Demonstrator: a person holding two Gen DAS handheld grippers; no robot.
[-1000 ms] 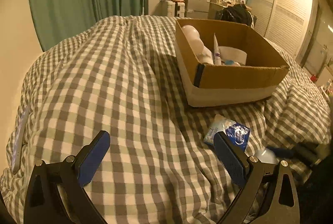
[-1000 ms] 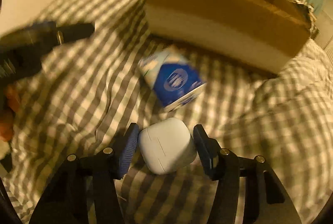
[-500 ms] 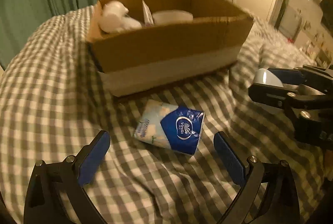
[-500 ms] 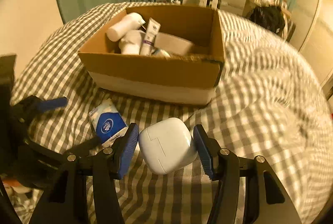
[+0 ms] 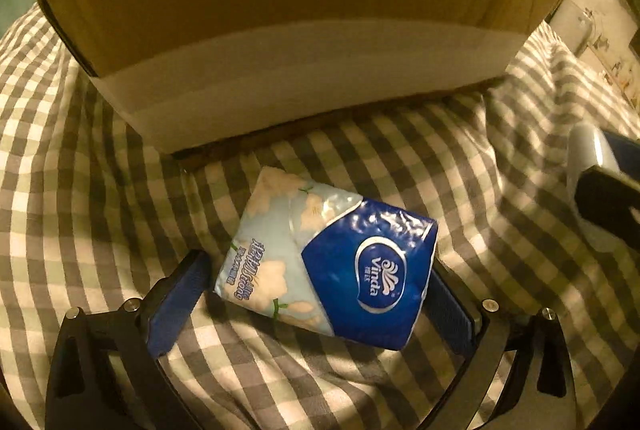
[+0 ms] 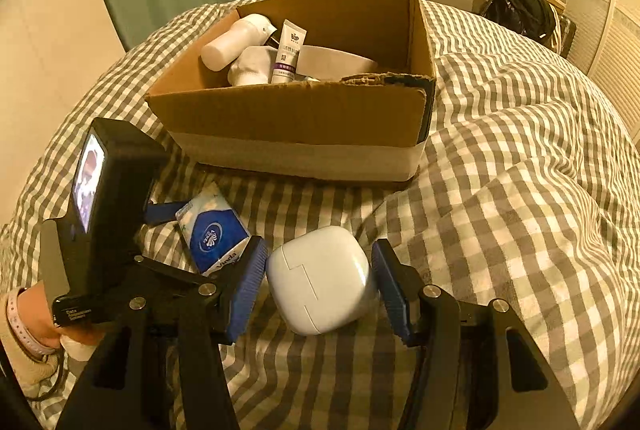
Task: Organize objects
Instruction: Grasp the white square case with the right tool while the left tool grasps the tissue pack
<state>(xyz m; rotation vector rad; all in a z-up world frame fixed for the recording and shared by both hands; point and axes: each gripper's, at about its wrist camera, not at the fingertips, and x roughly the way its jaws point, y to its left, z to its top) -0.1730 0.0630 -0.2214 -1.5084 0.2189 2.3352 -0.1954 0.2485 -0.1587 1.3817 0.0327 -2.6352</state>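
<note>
A blue and pale tissue pack (image 5: 332, 266) lies on the checked bedspread just in front of the cardboard box (image 5: 304, 22). My left gripper (image 5: 316, 298) is open, with its blue pads on either side of the pack. The pack also shows in the right wrist view (image 6: 212, 230). My right gripper (image 6: 320, 286) is shut on a white rounded case (image 6: 320, 290) and holds it above the bed, in front of the box (image 6: 296, 118). The box holds a white bottle (image 6: 232, 42), a tube (image 6: 290, 50), a white sock and a white bowl.
The bed is covered by a rumpled grey and white checked spread (image 6: 520, 190). The left hand-held gripper body with its small screen (image 6: 104, 198) sits at the left of the right wrist view. Green curtains, a cabinet and a black bag stand behind the bed.
My left gripper has moved forward and down, so the tissue pack now lies between its pads. My right gripper holds the white case and has risen slightly, with the box now seen closer.
</note>
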